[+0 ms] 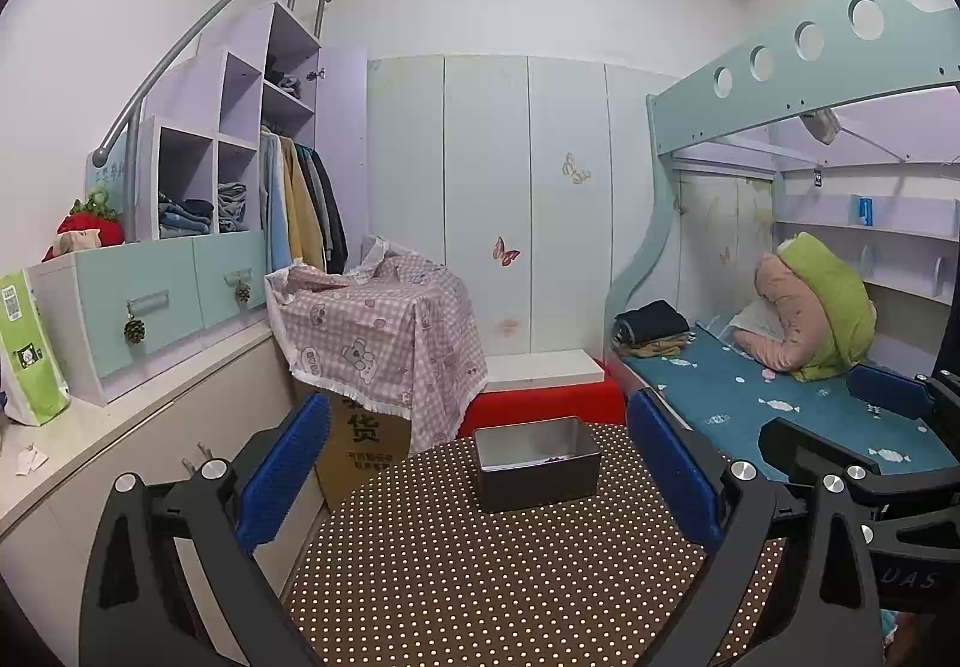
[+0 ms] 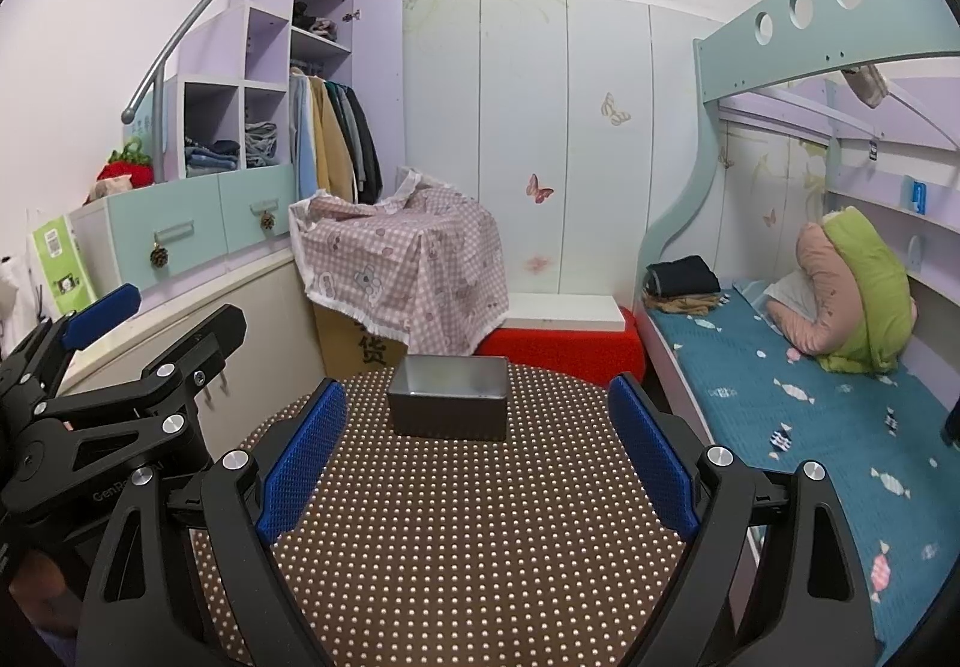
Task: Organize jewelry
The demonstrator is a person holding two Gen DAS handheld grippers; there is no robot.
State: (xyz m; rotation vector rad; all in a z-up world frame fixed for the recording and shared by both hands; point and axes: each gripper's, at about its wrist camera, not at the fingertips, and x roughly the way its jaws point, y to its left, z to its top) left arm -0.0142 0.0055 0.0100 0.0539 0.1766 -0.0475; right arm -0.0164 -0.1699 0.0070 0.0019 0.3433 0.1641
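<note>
Metal tin (image 1: 537, 463) sits at the table's (image 1: 480, 577) far edge, something small and dark inside, possibly jewelry (image 1: 553, 460). Left gripper (image 1: 480, 478) and right gripper (image 2: 480, 457) both spread wide, holding nothing.

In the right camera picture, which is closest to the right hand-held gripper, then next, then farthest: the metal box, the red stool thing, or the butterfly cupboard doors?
From the right hand-held gripper:
1. Metal box, straight ahead on the dotted table.
2. Red stool, behind the box, slightly right, on the floor.
3. Cupboard doors, on the back wall.
</note>
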